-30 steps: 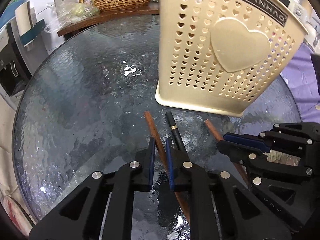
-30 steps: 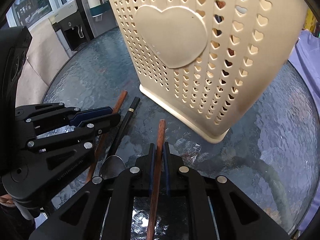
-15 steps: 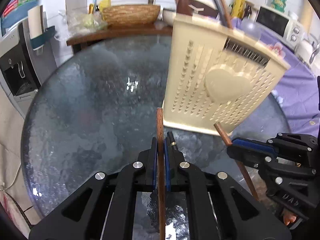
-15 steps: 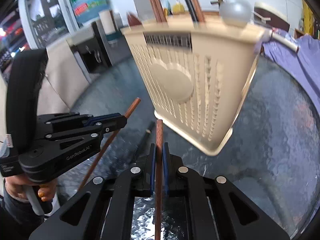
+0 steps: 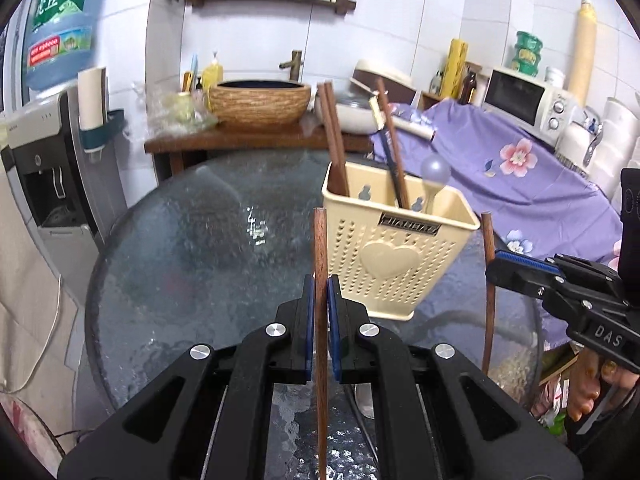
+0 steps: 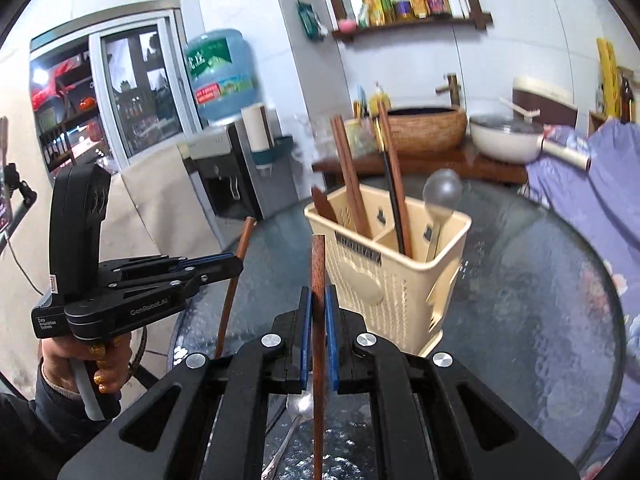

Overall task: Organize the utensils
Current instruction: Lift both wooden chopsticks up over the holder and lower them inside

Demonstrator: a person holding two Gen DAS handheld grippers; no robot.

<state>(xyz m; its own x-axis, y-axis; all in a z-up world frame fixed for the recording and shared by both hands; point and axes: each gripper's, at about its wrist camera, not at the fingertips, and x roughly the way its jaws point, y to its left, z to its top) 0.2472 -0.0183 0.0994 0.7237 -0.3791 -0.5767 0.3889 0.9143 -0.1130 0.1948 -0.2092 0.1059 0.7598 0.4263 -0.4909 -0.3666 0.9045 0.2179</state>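
Two brown wood chopsticks up off the worktop (image 5: 168, 264), each pinched near-upright: one (image 5: 320, 264) in the left gripper (image 5: 320, 300), the other (image 6: 318, 276) in the right gripper (image 6: 319, 308). Cream plastic holder (image 5: 396, 264) w/ heart cut-outs stands upright on the glass, beyond both tips. Inside it: more brown chopsticks (image 5: 334, 136) leaning, a dark stick w/ gold band (image 5: 390, 152), a round-headed ladle (image 5: 435, 170). A metal spoon (image 6: 298, 406) lies flat on the glass below, partly hidden; prob. one more utensil beside it.
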